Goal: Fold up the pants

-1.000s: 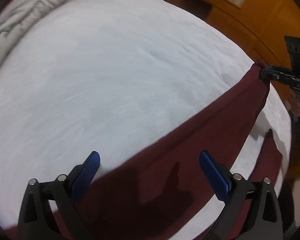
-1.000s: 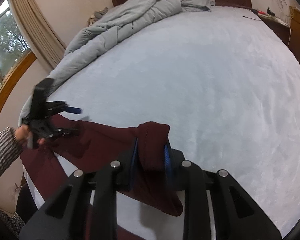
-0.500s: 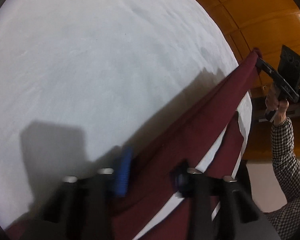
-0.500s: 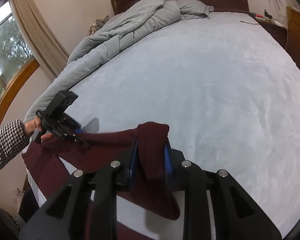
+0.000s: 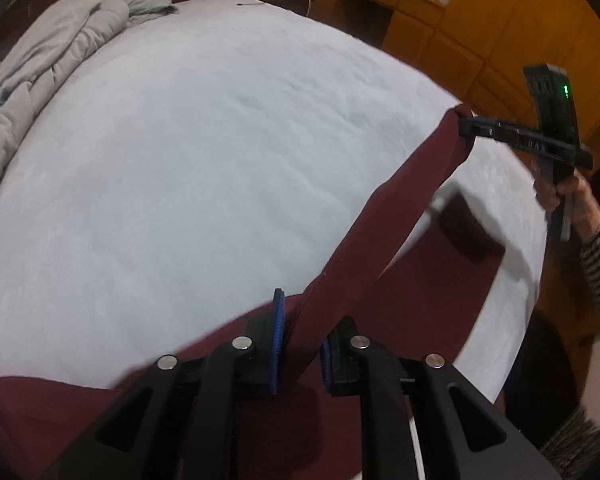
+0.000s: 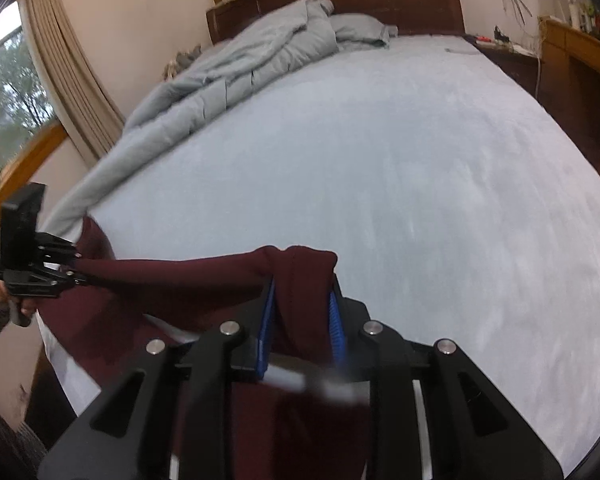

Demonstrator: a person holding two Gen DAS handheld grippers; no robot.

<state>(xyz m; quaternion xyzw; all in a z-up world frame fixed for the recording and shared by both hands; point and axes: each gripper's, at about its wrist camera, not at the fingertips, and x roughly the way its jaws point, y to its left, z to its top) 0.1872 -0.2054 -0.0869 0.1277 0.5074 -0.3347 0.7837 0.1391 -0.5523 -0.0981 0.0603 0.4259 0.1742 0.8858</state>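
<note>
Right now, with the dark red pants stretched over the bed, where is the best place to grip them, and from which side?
Grip the pants along the raised top edge, coming from above: it is stretched taut above the bed, so the jaws can straddle it. The left gripper and right gripper are each already shut on one end of it.

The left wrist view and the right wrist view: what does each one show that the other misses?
Only the left wrist view shows the orange wooden cabinets and the right claw from outside, gripping one end of the maroon pants.

Only the right wrist view shows the window, the beige curtain and the left claw from outside, shut on the other end.

Both show the pale blue bed, the crumpled grey duvet, the dark headboard, and the pants stretched between the two claws.
</note>
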